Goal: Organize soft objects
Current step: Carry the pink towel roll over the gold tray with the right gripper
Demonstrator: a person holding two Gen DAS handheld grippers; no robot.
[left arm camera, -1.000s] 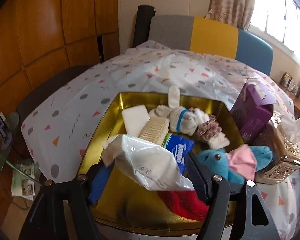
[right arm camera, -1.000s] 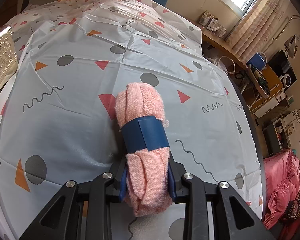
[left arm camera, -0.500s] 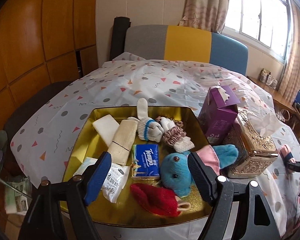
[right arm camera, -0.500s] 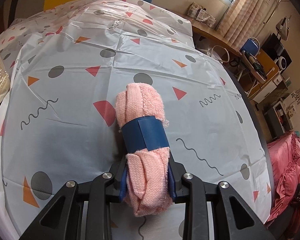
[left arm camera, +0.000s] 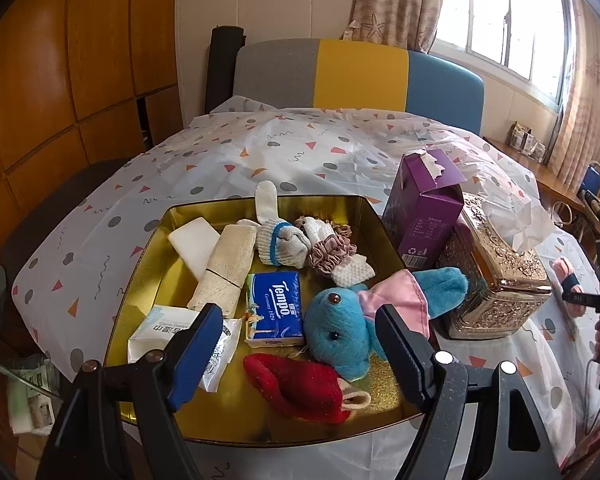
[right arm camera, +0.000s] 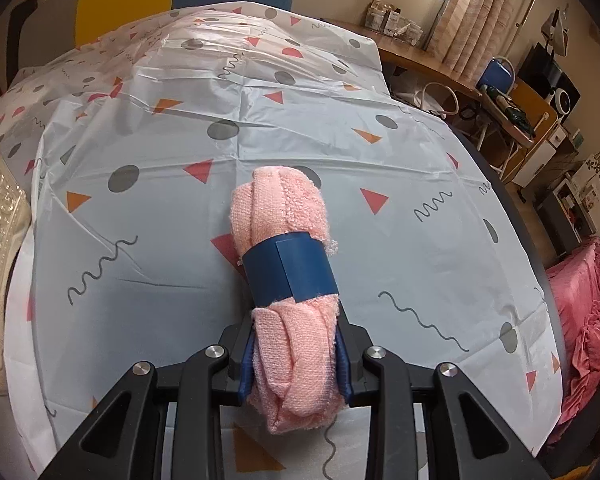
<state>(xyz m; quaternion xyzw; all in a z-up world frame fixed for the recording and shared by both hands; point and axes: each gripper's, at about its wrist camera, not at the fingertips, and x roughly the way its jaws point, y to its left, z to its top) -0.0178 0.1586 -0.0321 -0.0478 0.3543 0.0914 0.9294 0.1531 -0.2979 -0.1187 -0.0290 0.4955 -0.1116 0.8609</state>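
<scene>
My left gripper [left arm camera: 298, 320] hangs open over the near edge of the gold tray [left arm camera: 140, 276], with nothing between its fingers. A white wipe packet [left arm camera: 172, 332] lies in the tray's near left corner, beside a blue Tempo tissue pack [left arm camera: 278, 304], a blue plush toy [left arm camera: 340, 332] and a red knitted piece [left arm camera: 300, 386]. Farther back lie white gloves [left arm camera: 280, 240], a scrunchie [left arm camera: 332, 248] and a beige cloth roll [left arm camera: 228, 264]. My right gripper [right arm camera: 296, 360] is shut on a pink rolled towel [right arm camera: 280, 204] with a blue band, held just above the patterned tablecloth [right arm camera: 140, 240].
A purple carton [left arm camera: 424, 216] and an ornate gold tissue box [left arm camera: 496, 276] stand right of the tray. A striped chair back [left arm camera: 360, 76] rises behind the table. Right of the table are a wooden desk [right arm camera: 500, 92] and a pink bed [right arm camera: 588, 312].
The white wipe packet that was between my left fingers now lies in the tray. The left gripper has drawn back from it. The right gripper has rolled slightly, still holding the towel.
</scene>
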